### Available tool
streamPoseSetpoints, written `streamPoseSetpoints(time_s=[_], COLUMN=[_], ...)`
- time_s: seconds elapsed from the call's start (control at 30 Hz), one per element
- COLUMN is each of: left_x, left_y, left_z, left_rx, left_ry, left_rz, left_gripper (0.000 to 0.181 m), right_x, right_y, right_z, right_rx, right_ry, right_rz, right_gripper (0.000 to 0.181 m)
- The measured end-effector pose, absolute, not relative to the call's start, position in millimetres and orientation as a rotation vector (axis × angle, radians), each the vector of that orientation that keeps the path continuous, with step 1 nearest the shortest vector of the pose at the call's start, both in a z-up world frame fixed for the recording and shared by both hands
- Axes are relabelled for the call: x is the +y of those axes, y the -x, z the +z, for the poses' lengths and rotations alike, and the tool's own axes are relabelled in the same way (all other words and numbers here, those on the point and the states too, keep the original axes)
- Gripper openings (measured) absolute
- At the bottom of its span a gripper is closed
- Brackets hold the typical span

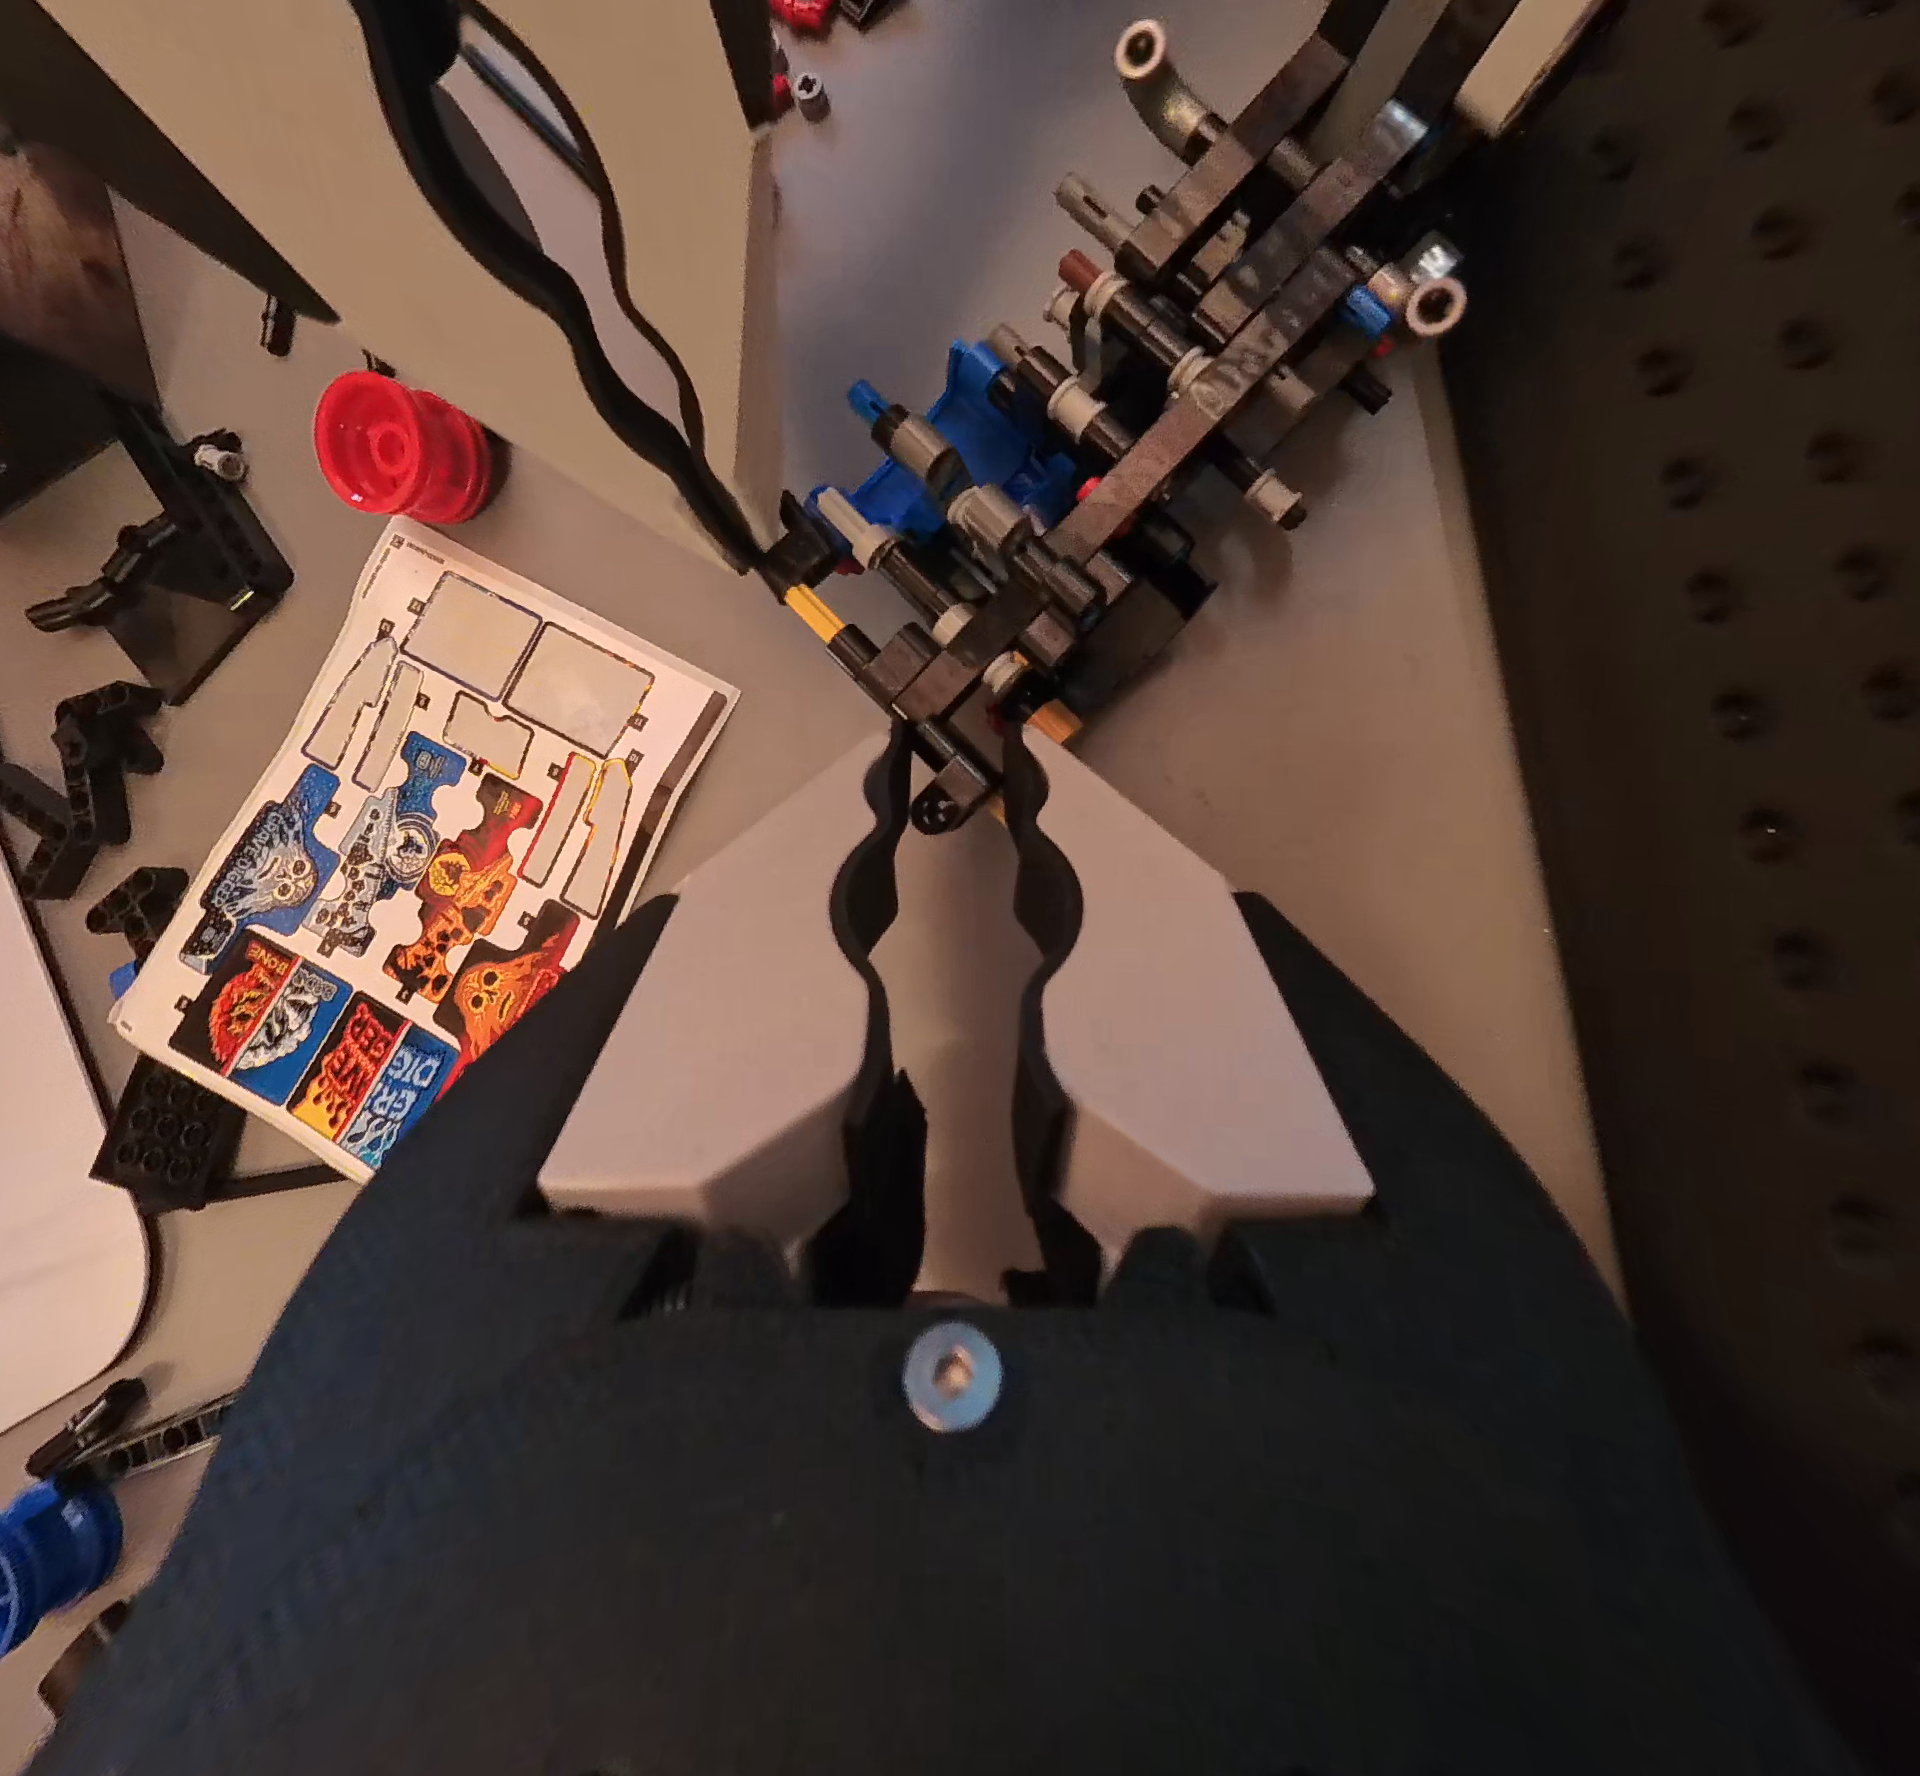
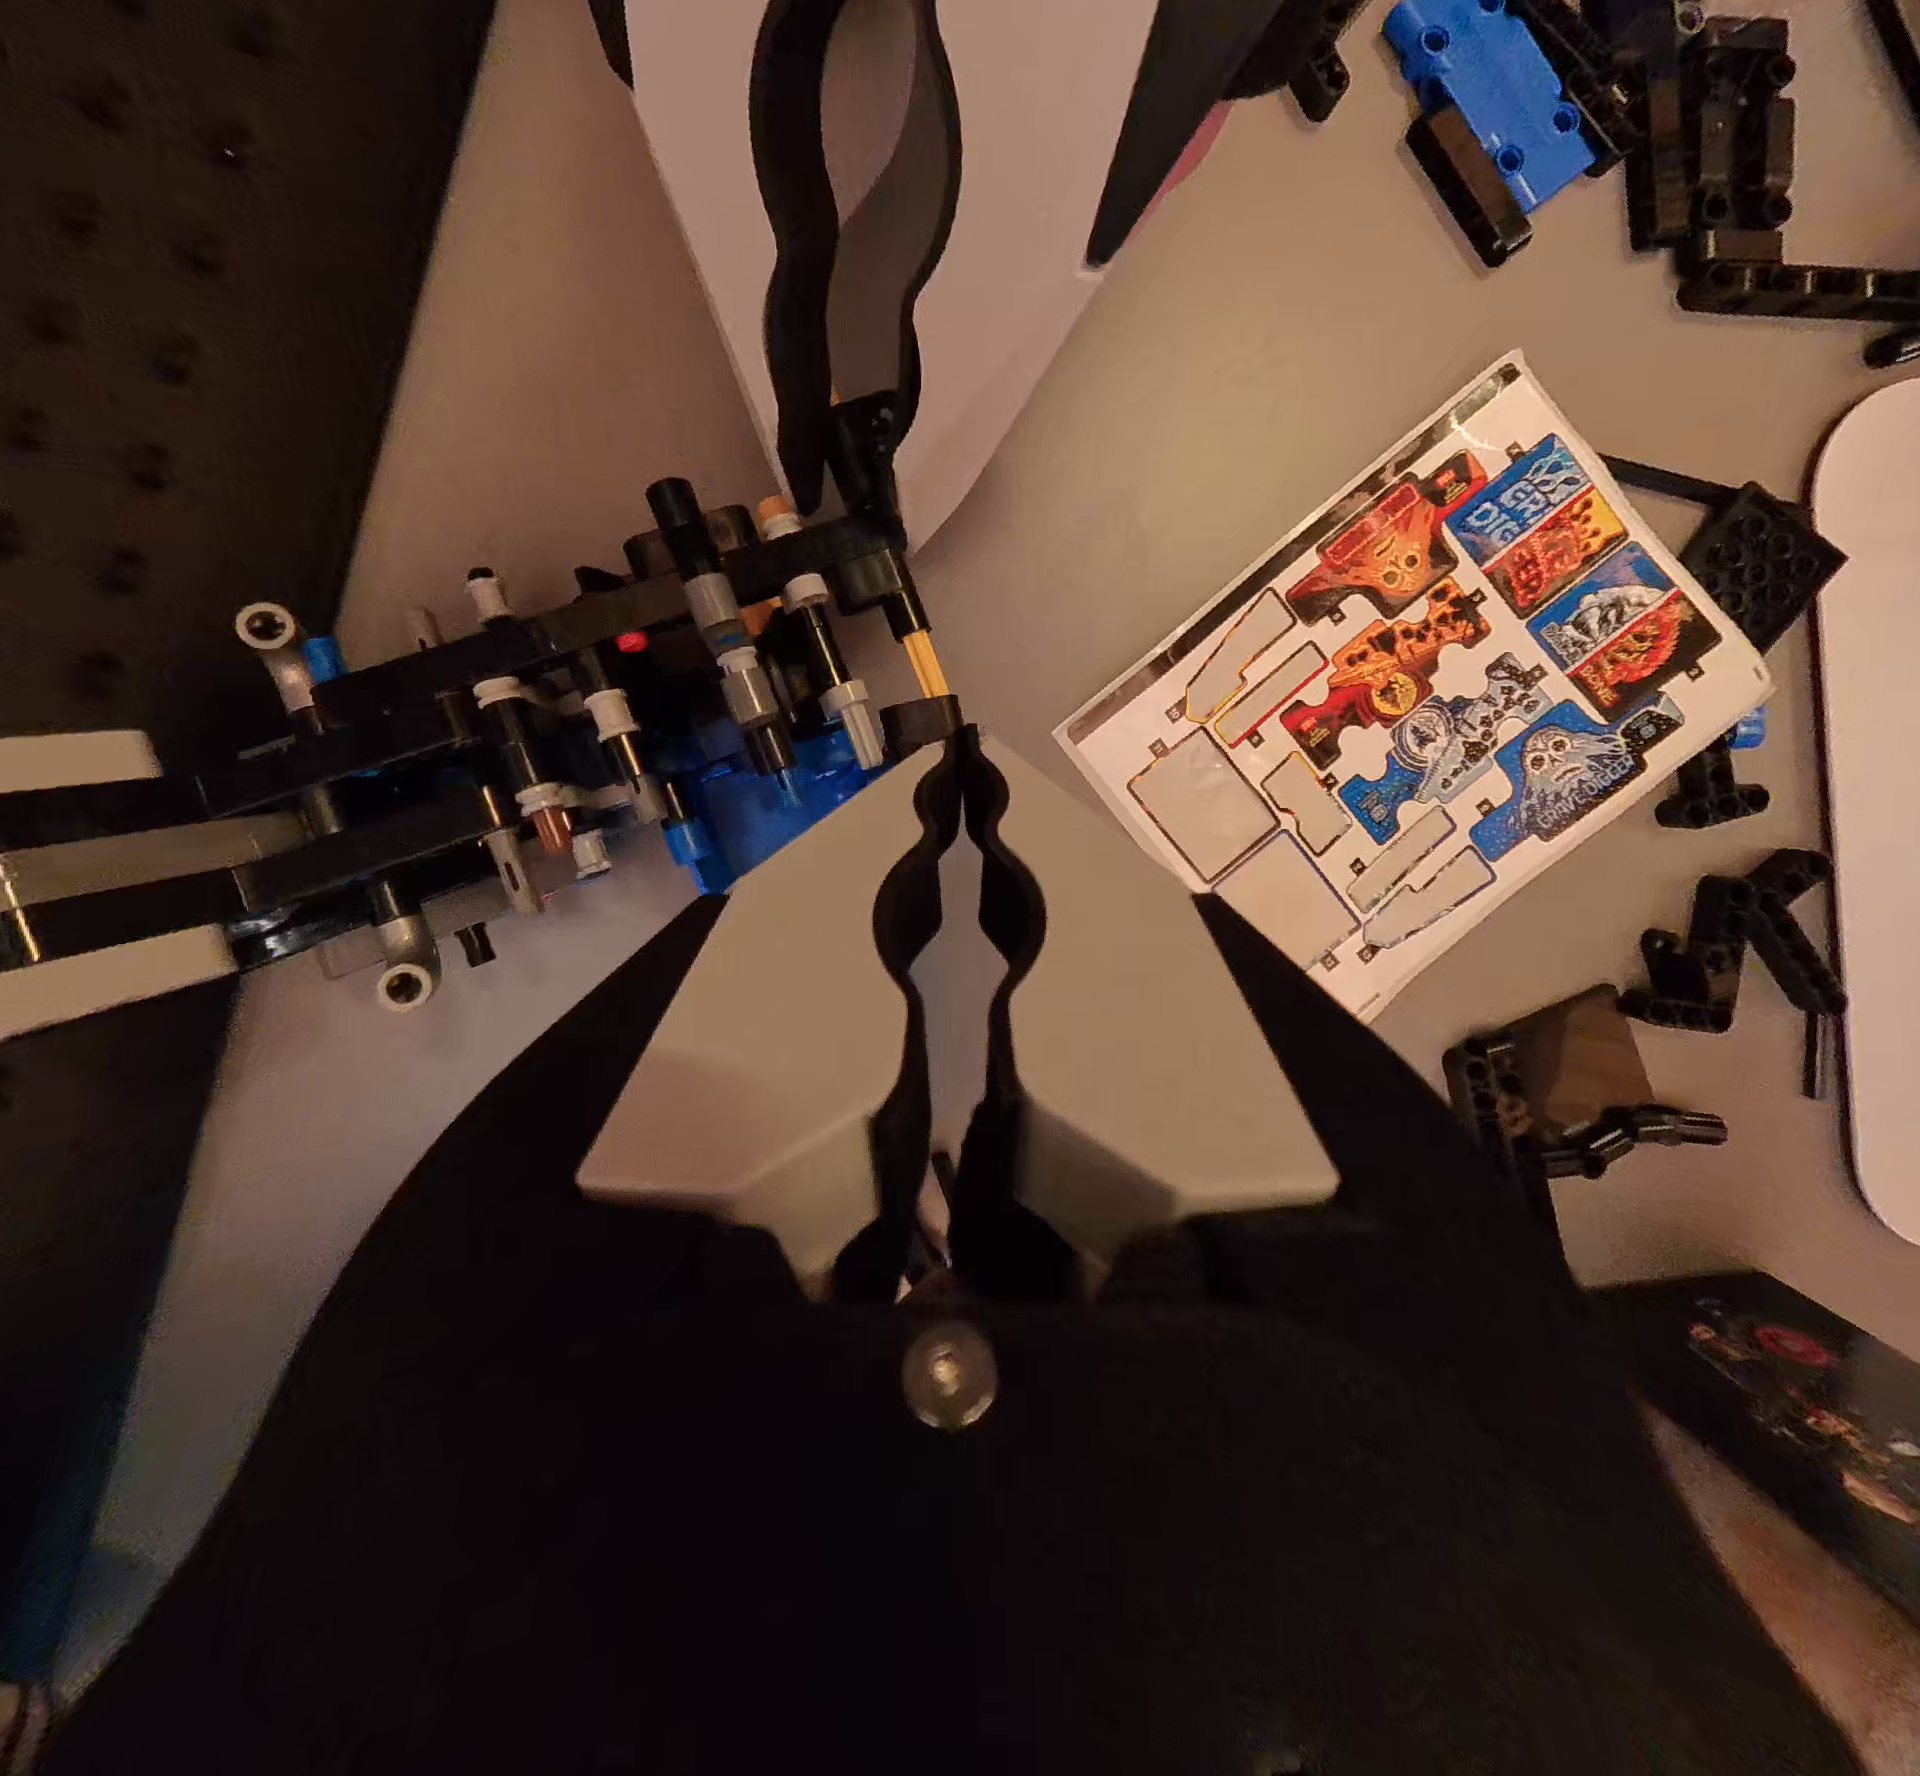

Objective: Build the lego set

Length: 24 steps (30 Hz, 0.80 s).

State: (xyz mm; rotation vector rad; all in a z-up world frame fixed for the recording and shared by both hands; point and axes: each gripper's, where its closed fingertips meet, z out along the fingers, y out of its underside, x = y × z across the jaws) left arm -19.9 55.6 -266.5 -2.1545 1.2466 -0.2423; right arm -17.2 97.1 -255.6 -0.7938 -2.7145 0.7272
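Observation:
A part-built Lego assembly [image 1: 1091, 479] of black beams, grey pins and a blue core lies on the grey table. A yellow axle [image 1: 816, 609] sticks out of its near corner. My left gripper [image 1: 951, 750] is shut on a black end piece of the assembly. It enters the right wrist view [image 2: 842, 469] from the top. My right gripper [image 2: 961, 755] is shut on a small black connector [image 2: 920, 718] at the tip of the yellow axle [image 2: 923, 661]. It enters the left wrist view [image 1: 774, 557] from the upper left. The assembly [image 2: 582, 687] lies left of it.
A colourful sticker sheet [image 1: 436, 843] [image 2: 1403, 687] lies beside the assembly. A red wheel hub [image 1: 400, 459], loose black beams [image 1: 94, 791] [image 2: 1725, 947] and blue blocks [image 2: 1486, 85] lie around it. A black perforated board [image 1: 1714, 687] [image 2: 156, 220] borders the assembly's far side. A white rounded board [image 2: 1881, 791] lies at the right.

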Motion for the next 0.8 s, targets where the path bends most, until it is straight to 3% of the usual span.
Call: streamPoseSetpoints(time_s=[0.47, 0.67, 0.8], left_x=[58, 59, 60], left_y=[21, 21, 21], left_z=[-268, -267, -267], left_rx=[1.24, 1.238, 1.237], left_ry=[2.153, 2.143, 2.137], left_rz=[-0.214, -0.207, -0.207], left_gripper=[0.015, 0.015, 0.015], right_x=[95, 100, 99], right_y=[18, 14, 15], right_z=[-252, -246, -252], right_rx=[-2.694, -2.673, -2.686], right_ry=[0.79, 0.819, 0.807], right_rz=[0.787, 0.959, 1.02], right_gripper=[0.0, 0.017, 0.014])
